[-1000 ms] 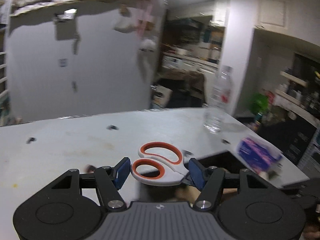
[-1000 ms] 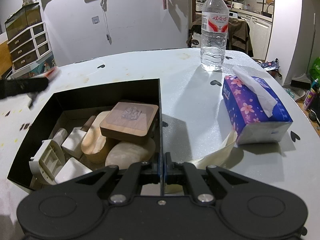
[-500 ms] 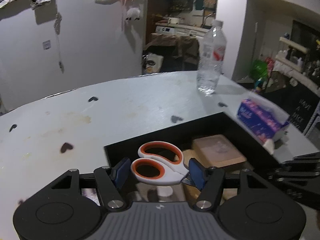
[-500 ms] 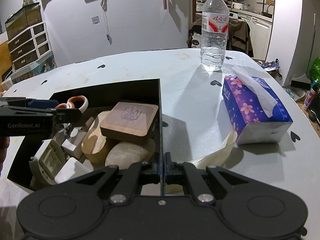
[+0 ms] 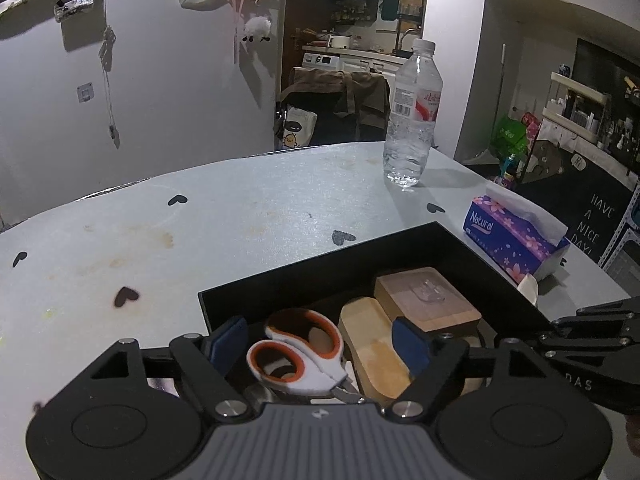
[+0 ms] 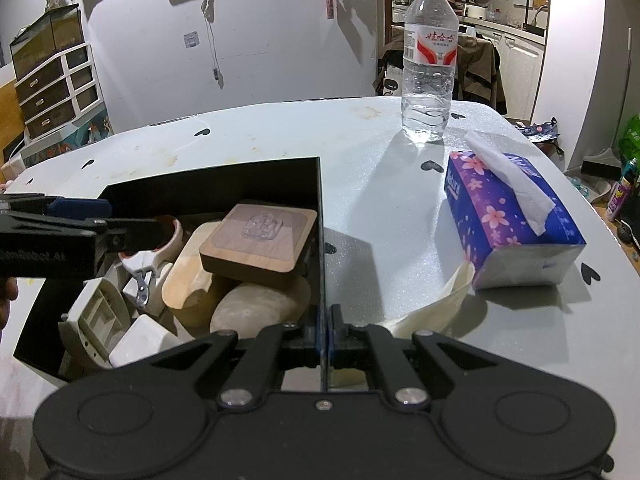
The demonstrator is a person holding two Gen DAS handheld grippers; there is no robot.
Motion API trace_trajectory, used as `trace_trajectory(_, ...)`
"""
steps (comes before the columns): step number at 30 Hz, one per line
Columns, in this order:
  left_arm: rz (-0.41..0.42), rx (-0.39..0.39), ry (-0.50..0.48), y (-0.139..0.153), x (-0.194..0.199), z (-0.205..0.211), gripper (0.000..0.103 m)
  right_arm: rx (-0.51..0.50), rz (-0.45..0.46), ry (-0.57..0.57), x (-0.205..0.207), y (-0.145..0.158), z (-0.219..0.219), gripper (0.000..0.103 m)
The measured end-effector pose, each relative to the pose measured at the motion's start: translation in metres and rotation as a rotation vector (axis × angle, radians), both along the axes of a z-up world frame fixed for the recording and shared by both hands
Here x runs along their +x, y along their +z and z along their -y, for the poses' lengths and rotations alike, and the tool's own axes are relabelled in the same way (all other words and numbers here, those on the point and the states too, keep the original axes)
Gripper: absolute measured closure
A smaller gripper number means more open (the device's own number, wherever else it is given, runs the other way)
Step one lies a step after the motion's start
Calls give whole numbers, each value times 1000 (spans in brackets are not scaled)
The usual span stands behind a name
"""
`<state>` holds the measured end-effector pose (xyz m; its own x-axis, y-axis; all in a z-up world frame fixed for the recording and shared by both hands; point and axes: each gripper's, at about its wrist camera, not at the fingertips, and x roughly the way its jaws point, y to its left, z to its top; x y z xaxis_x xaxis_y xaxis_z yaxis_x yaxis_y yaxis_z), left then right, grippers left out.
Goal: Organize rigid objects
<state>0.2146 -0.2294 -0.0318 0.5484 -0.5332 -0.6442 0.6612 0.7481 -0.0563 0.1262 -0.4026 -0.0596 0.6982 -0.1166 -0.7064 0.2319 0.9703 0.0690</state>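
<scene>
The white scissors with orange handles (image 5: 298, 354) lie in the black box (image 5: 304, 280), on top of the other items. My left gripper (image 5: 320, 340) hovers over them with its jaws opening; the blue pads (image 5: 230, 344) stand clear of the handles on both sides. In the right wrist view the scissors (image 6: 148, 260) rest tips-down beside a square wooden block (image 6: 260, 236), with the left gripper (image 6: 108, 220) above. My right gripper (image 6: 323, 332) is shut on the box's near right wall (image 6: 321, 240). An oval wooden piece (image 5: 372, 344) and white plastic parts (image 6: 96, 316) also fill the box.
A water bottle (image 6: 430, 60) stands at the back of the pale table (image 6: 380, 208). A purple tissue box (image 6: 508, 216) lies right of the black box, with a cream strip (image 6: 440, 300) beside it. A drawer chest (image 6: 56, 84) stands far left.
My left gripper came over the black box and sank with the scissors. Its jaws then widened and the scissors dropped out of the pads into the box. The right gripper kept still.
</scene>
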Motion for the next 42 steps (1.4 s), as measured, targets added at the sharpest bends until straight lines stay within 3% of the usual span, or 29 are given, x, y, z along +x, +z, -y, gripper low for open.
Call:
trace_trajectory(7, -9, -14, 15, 7, -2, -4, 21, 0, 0, 0, 0, 0, 0, 99)
trace_trajectory(23, -27, -83, 52, 36, -32, -26, 7, 5, 4, -2, -1, 1, 1, 99)
trace_trajectory(29, -29, -100, 103, 40, -41, -40, 6, -28, 57, 4, -10, 17, -4, 98)
trace_trajectory(36, -10, -118, 149, 43, -54, -56, 4, -49, 148, 13, -33, 44, -16, 92)
trace_trajectory(42, 21, -141, 179, 48, -73, -69, 1, -64, 221, 17, -58, 62, -27, 63)
